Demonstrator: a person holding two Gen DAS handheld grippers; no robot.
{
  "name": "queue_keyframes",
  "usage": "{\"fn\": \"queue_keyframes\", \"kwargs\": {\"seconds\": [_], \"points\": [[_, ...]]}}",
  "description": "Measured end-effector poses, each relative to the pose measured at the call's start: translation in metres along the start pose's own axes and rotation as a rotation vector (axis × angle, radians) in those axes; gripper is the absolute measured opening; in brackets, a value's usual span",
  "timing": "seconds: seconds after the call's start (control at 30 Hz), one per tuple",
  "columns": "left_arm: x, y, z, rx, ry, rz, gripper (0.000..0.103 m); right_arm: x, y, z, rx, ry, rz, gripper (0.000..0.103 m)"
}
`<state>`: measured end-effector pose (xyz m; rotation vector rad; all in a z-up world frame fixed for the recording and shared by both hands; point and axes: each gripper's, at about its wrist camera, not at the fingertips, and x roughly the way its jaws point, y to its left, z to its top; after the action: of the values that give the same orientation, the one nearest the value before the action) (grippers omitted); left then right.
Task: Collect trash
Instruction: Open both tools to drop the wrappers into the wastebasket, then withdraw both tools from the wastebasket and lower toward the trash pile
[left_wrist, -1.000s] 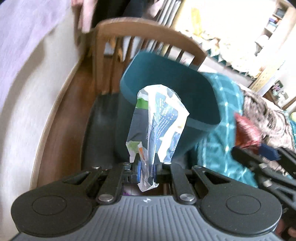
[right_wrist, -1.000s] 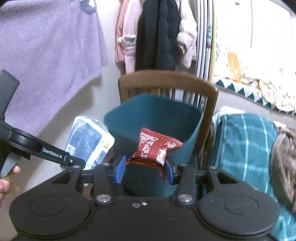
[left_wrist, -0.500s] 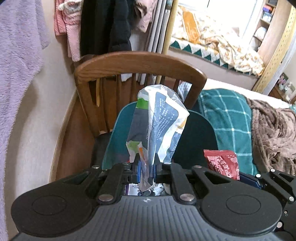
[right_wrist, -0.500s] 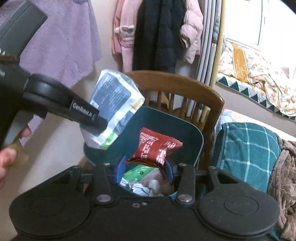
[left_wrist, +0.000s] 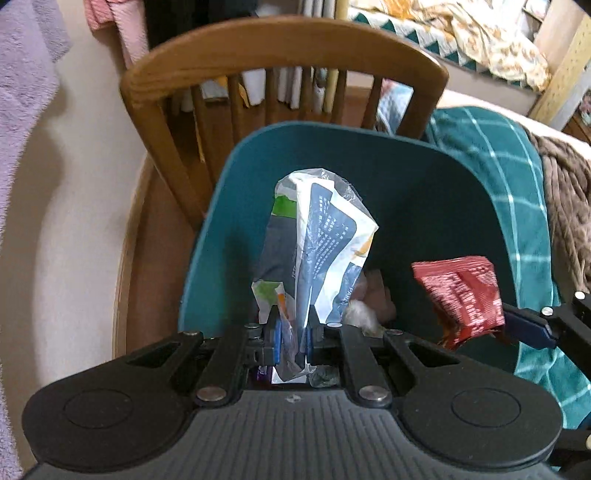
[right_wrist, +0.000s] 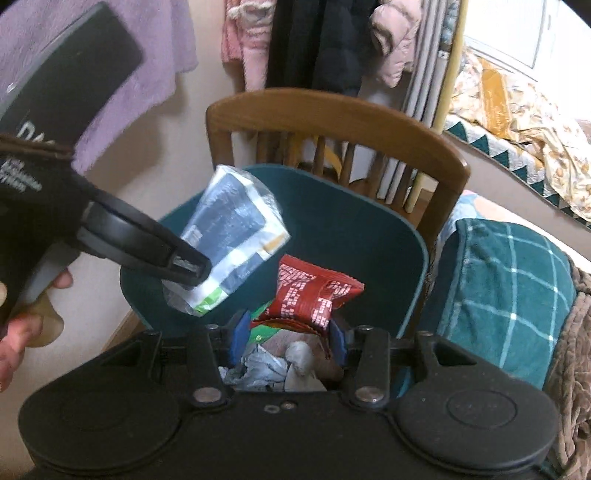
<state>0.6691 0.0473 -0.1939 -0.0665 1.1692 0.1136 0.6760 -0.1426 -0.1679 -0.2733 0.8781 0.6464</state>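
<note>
A teal trash bin (left_wrist: 424, 192) stands on a wooden chair, with crumpled trash inside (right_wrist: 273, 369). My left gripper (left_wrist: 291, 328) is shut on a white and blue plastic wrapper (left_wrist: 321, 236) and holds it over the bin's mouth. The wrapper also shows in the right wrist view (right_wrist: 236, 229). My right gripper (right_wrist: 288, 332) is shut on a red snack wrapper (right_wrist: 314, 291) above the bin. The red wrapper also shows in the left wrist view (left_wrist: 461, 291), to the right of the white one.
The wooden chair back (left_wrist: 280, 51) rises just behind the bin (right_wrist: 369, 236). A teal checked blanket (right_wrist: 509, 280) and a brown throw (left_wrist: 569, 199) lie to the right. A wall with a purple towel (right_wrist: 122, 62) is on the left. Coats (right_wrist: 317, 37) hang behind.
Both grippers have moved forward and tipped down over the bin, each still holding its wrapper. The bin's inside and the trash in it now show more fully.
</note>
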Motion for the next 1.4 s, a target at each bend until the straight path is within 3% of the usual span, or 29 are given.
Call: {"fn": "queue_keyframes", "kwargs": {"seconds": [0.17, 0.4, 0.53, 0.7, 0.83, 1.1, 1.17, 1.4], "points": [[0.016, -0.007, 0.0, 0.028, 0.062, 0.006, 0.011, 0.015, 0.005, -0.005, -0.057, 0.045, -0.016, 0.045], [0.028, -0.014, -0.006, 0.047, 0.115, 0.018, 0.012, 0.019, 0.001, -0.008, -0.036, 0.054, -0.023, 0.05], [0.03, -0.016, -0.007, 0.035, 0.111, 0.018, 0.021, 0.014, -0.001, -0.01, -0.016, 0.034, -0.008, 0.062], [0.023, -0.016, -0.006, 0.007, 0.086, -0.025, 0.033, 0.006, 0.001, -0.012, -0.024, 0.014, -0.009, 0.064], [0.004, -0.015, -0.009, 0.016, 0.032, -0.043, 0.059, -0.006, 0.0, -0.015, -0.014, -0.011, 0.004, 0.068], [-0.04, -0.01, -0.02, 0.005, -0.063, -0.091, 0.06, -0.041, 0.0, -0.026, 0.017, -0.072, 0.04, 0.075], [-0.049, -0.009, -0.025, 0.012, -0.077, -0.082, 0.06, -0.051, 0.001, -0.031, 0.027, -0.092, 0.046, 0.083], [-0.082, -0.001, -0.053, 0.024, -0.129, -0.109, 0.06, -0.083, 0.0, -0.046, 0.098, -0.144, 0.1, 0.085]]}}
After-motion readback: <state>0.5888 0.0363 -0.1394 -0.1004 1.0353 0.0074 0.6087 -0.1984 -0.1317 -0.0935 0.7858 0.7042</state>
